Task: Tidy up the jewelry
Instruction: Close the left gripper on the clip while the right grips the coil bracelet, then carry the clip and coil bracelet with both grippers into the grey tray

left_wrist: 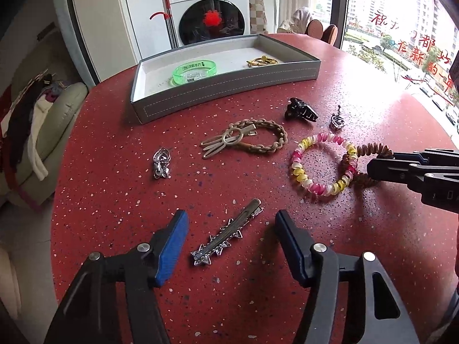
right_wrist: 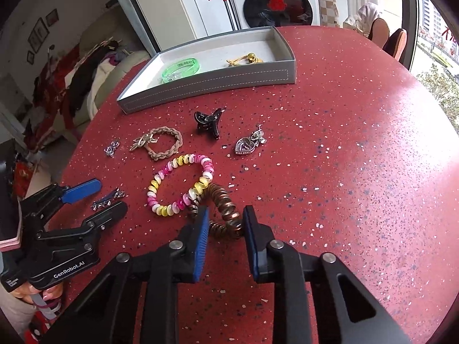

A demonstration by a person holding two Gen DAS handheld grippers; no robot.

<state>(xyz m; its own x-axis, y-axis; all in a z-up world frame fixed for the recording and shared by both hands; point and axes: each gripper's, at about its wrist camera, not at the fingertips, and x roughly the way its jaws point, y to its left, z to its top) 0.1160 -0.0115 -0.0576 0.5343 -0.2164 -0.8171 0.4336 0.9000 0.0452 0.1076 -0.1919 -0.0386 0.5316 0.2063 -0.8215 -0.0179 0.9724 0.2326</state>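
A grey tray at the table's far side holds a green bangle and a gold hair tie. My left gripper is open around a silver star hair clip lying on the red table. My right gripper is open, its fingers either side of a brown spiral hair tie, which overlaps a pink-yellow spiral tie. Also loose: a braided bracelet with clip, a black claw clip, a heart pendant and a silver charm.
The round red speckled table drops off at left toward a sofa with clothes. A washing machine stands behind the tray. Windows and chairs are at the right.
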